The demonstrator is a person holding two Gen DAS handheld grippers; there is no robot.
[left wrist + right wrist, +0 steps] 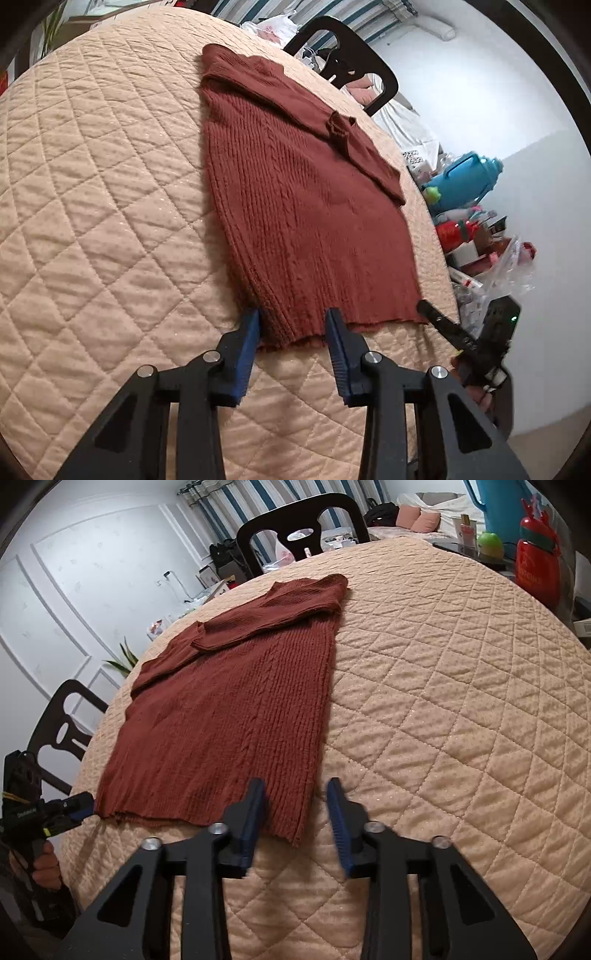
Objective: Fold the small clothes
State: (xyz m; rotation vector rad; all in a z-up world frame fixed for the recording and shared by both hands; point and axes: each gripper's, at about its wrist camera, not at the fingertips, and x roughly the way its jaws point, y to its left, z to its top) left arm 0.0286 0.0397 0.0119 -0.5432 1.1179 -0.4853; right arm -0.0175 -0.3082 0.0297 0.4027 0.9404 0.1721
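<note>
A rust-brown knitted sweater [295, 203] [229, 701] lies flat on the quilted beige table cover [92, 221] [443, 701], sleeves folded across its upper part. My left gripper [293, 319] straddles the near left hem corner, its blue pads [251, 332] standing apart with ribbed cloth between them. My right gripper [295, 797] straddles the near right hem corner: one pad is over the knit, the other pad [338, 812] rests beside the cloth's edge on the quilt. Each gripper also shows in the other view, the right gripper [439, 321] and the left gripper [79, 808], both at the hem.
Black chairs stand at the table's far side [343, 62] [295, 520] and left side [62, 723]. A blue jug [461, 177], a red bottle [535, 561] and several small items [480, 251] crowd the right end. A hand [46, 867] grips the left tool.
</note>
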